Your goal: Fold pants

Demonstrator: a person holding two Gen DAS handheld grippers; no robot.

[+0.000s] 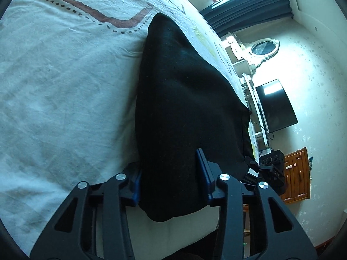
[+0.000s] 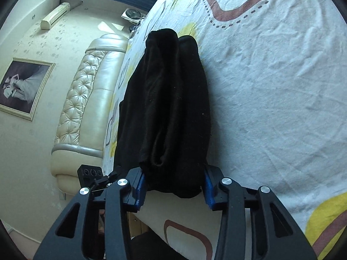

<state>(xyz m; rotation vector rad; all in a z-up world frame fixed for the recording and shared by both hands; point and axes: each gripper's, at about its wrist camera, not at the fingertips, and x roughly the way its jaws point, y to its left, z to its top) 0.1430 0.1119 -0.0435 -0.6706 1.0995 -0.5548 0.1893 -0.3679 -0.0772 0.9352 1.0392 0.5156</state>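
Black pants [image 1: 184, 108] lie lengthwise on the patterned white bedsheet [image 1: 54, 86], near the bed's edge. My left gripper [image 1: 171, 179] is open, its blue-padded fingers standing on either side of the near end of the pants. In the right wrist view the pants [image 2: 169, 108] show as two legs side by side, their far ends rounded. My right gripper [image 2: 173, 184] is open too, straddling the near end of the pants. The other gripper shows at the edge of each view [image 1: 271, 169] [image 2: 93, 175].
The sheet [image 2: 271, 86] spreads wide beside the pants. A padded cream headboard [image 2: 86, 99] and a framed picture [image 2: 23, 86] are on one side. A television [image 1: 275, 106], a wooden cabinet [image 1: 297, 173] and dark curtains [image 1: 249, 6] are on the other.
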